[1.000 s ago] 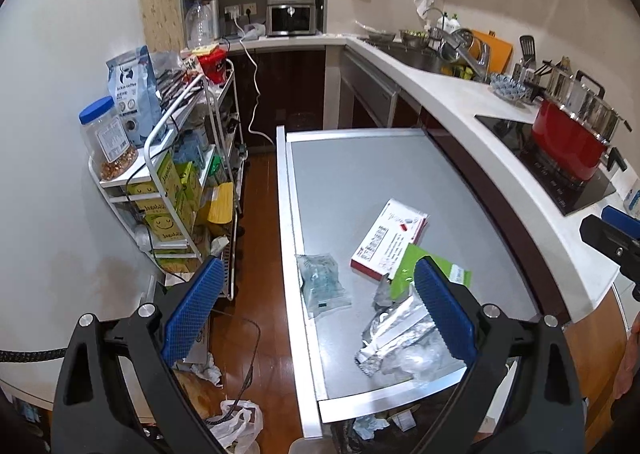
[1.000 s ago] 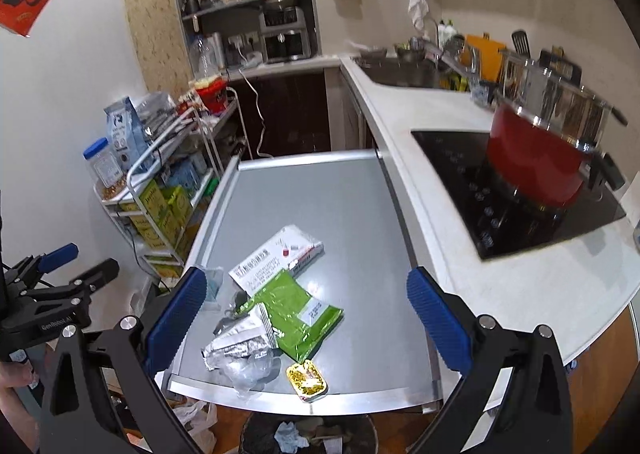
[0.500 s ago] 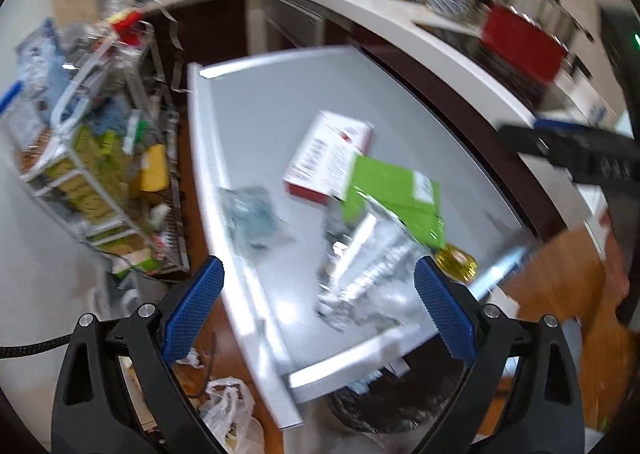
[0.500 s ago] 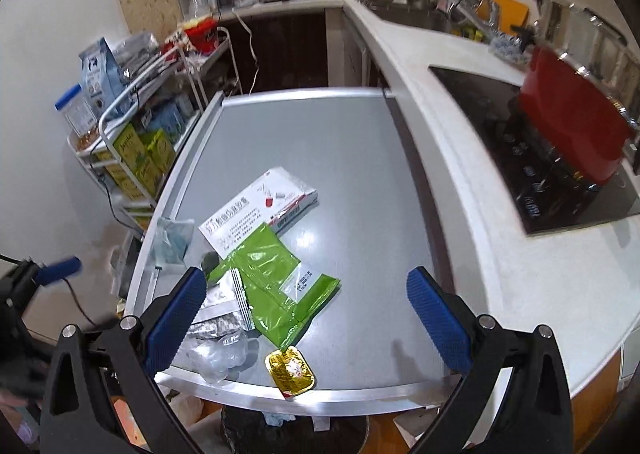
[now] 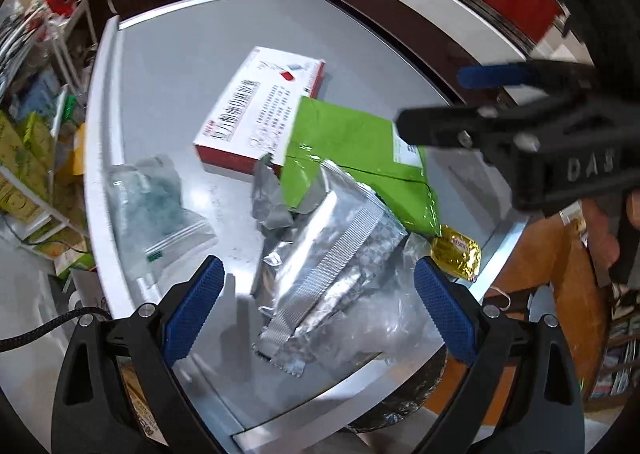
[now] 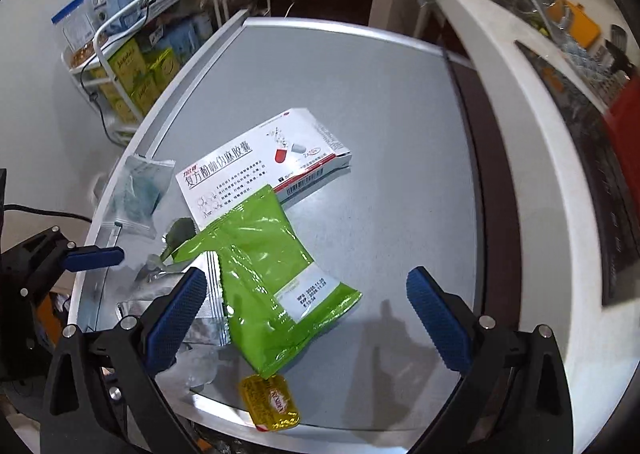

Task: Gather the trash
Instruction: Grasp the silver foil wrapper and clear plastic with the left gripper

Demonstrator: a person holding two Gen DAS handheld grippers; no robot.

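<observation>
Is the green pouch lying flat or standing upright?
Lying flat. The green pouch rests on the grey table, its top edge overlapping the medicine box, label facing up.

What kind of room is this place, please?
Most likely a home kitchen: a white counter carries a black cooktop with a red pot on it, and a wire cart beside the grey table is stocked with food packets.

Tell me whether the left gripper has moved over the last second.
Yes. The left gripper has dropped toward the table's near edge, now open over the silver foil wrapper, which looms far larger.
</observation>
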